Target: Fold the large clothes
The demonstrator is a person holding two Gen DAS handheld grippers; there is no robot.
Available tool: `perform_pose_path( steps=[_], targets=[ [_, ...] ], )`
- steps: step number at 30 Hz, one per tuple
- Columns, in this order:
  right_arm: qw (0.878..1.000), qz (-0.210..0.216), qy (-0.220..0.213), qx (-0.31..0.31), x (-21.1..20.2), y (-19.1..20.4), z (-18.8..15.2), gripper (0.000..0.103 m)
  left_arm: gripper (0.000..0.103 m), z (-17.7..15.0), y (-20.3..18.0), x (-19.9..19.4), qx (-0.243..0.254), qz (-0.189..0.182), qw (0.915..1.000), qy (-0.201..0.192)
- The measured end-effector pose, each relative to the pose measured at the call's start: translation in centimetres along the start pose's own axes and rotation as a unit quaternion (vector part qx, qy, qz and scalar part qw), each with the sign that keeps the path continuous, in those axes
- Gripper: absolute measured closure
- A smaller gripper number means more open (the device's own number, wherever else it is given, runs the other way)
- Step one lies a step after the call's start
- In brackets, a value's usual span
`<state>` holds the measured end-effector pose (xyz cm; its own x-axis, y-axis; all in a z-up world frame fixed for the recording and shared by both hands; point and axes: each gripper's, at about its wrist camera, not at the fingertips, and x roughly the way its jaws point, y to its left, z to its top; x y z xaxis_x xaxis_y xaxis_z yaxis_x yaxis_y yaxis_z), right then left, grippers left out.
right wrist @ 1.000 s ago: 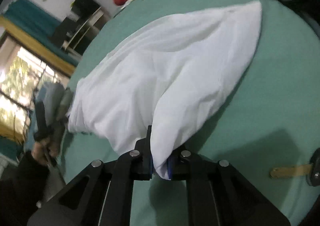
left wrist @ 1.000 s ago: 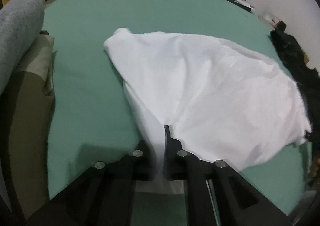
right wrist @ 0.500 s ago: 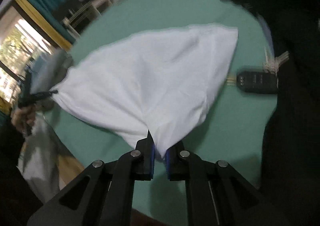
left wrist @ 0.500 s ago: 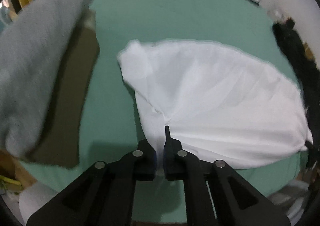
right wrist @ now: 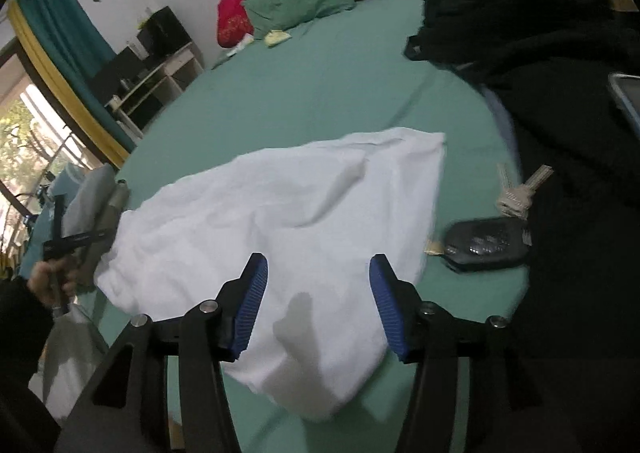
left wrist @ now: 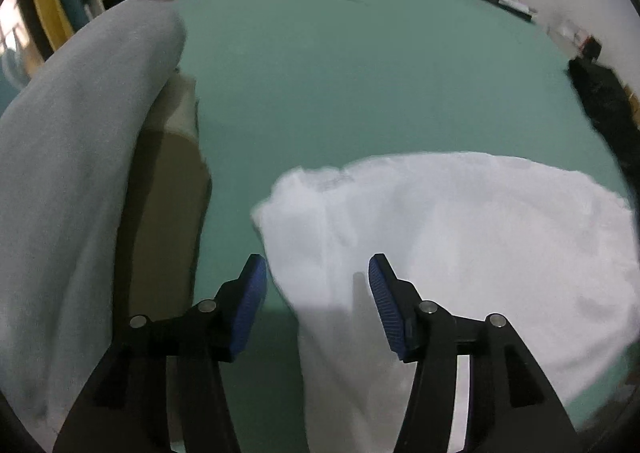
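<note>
Your left gripper (left wrist: 316,281) and right gripper (right wrist: 318,281) both stand wide open, gripping nothing, each poised over a near edge of the white garment (right wrist: 280,221). The garment lies bunched on the green bed (left wrist: 360,73), with the key fob (right wrist: 486,245) just beside its right edge.

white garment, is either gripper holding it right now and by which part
Nothing is held. The left gripper and right gripper are both open, and the white garment lies loose on the green bed.
</note>
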<state>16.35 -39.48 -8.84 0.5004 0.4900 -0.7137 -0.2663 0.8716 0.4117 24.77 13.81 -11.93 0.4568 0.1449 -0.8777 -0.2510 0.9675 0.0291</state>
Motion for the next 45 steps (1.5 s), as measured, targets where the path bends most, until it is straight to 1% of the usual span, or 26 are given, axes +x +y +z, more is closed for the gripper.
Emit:
perform_pose_path(
  steps=[3,4,5,6,7,8,9,11,12,13,16,17,18,19,20,23,25,26,27,29,30,34,36,39,42,45],
  targets=[
    [1.0,0.007,0.022,-0.012,2.4,0.8,0.4,0.05,0.046,0.8,0.5,3.6,0.016,0.023,0.9994,0.021],
    [0.999,0.011,0.032,-0.017,3.6,1.2,0.4,0.05,0.047,1.2,1.2,3.8,-0.004,0.003,1.0,-0.005],
    [0.999,0.013,0.039,-0.022,4.8,1.8,0.3,0.05,0.065,1.5,1.4,4.1,-0.01,-0.003,0.9999,-0.009],
    [0.999,0.012,0.046,-0.025,5.6,1.9,0.2,0.05,0.099,1.9,1.4,4.2,-0.007,-0.014,0.9998,-0.014],
    [0.998,0.01,0.052,-0.026,6.1,1.6,0.0,0.05,0.098,2.4,1.0,4.3,0.006,-0.009,0.9998,-0.017],
    [0.998,0.006,0.055,-0.024,6.5,1.5,0.1,0.05,0.099,2.7,0.8,4.3,0.013,0.005,0.9997,-0.02],
    [0.998,-0.001,0.056,-0.018,7.2,1.4,0.2,0.05,0.099,3.2,0.5,4.2,0.02,0.025,0.9989,-0.035],
    [0.999,-0.014,0.051,-0.01,8.0,1.3,0.8,0.05,0.099,4.2,0.5,4.1,0.017,0.043,0.9976,-0.051],
    [0.998,-0.022,0.049,-0.016,8.3,1.5,1.1,0.049,0.099,4.8,0.9,3.9,0.002,0.045,0.9973,-0.059],
    [0.997,-0.042,0.05,-0.031,8.7,2.0,1.5,0.05,0.098,5.4,1.3,4.0,-0.011,0.035,0.9978,-0.055],
    [0.993,-0.082,0.052,-0.07,9.7,3.3,2.0,0.049,0.095,6.3,1.3,5.0,-0.029,0.015,0.9994,-0.011],
    [0.992,-0.087,0.051,-0.074,9.8,3.4,2.1,0.049,0.084,6.4,1.1,4.9,-0.031,0.013,0.9994,-0.002],
    [0.992,-0.091,0.05,-0.077,9.9,3.5,2.1,0.049,0.062,6.5,0.7,4.6,-0.027,0.014,0.9995,-0.003],
    [0.991,-0.092,0.048,-0.079,9.9,3.7,2.1,0.049,0.053,6.3,0.3,3.7,-0.025,0.021,0.9993,-0.017],
    [0.991,-0.092,0.047,-0.079,9.7,3.7,2.0,0.049,0.048,6.0,0.2,2.7,-0.024,0.027,0.999,-0.028],
    [0.993,-0.09,0.035,-0.073,8.3,3.5,1.6,0.049,0.048,4.8,-1.9,-0.5,-0.008,0.015,0.9984,-0.054],
    [0.993,-0.086,0.02,-0.077,7.1,3.6,1.1,0.048,0.048,3.5,-3.9,-3.0,0.007,-0.007,0.9978,-0.066],
    [0.993,-0.085,0.013,-0.079,6.5,3.7,0.9,0.042,0.048,2.5,-5.1,-4.3,0.016,-0.029,0.9968,-0.073],
    [0.993,-0.084,0.005,-0.082,5.7,3.9,0.5,0.034,0.048,1.7,-6.2,-5.3,0.026,-0.05,0.9956,-0.074],
    [0.993,-0.085,0.0,-0.083,5.0,4.0,0.1,0.028,0.048,0.4,-9.3,-6.1,0.042,-0.09,0.9923,-0.074],
    [0.993,-0.083,-0.002,-0.081,4.5,3.9,-0.3,0.028,0.048,-0.6,-10.9,-6.6,0.057,-0.11,0.99,-0.069],
    [0.995,-0.076,-0.01,-0.059,3.2,3.0,-0.9,0.028,0.048,-4.2,-15.5,-7.5,0.093,-0.147,0.9831,-0.057],
    [0.997,-0.074,-0.016,-0.033,2.1,1.8,-1.1,0.028,0.048,-4.8,-18.0,-6.9,0.097,-0.157,0.9814,-0.052],
    [0.998,-0.066,-0.02,0.009,1.0,0.1,-1.5,0.027,0.048,-5.6,-19.9,-6.3,0.106,-0.165,0.9797,-0.043],
    [0.997,-0.045,-0.019,0.064,0.2,-1.9,-1.8,0.027,0.048,-6.9,-21.1,-5.2,0.114,-0.155,0.9806,-0.035],
    [0.995,-0.02,-0.01,0.099,0.1,-3.0,-2.0,0.027,0.047,-8.4,-21.6,-2.5,0.105,-0.144,0.9839,0.003]
  ],
)
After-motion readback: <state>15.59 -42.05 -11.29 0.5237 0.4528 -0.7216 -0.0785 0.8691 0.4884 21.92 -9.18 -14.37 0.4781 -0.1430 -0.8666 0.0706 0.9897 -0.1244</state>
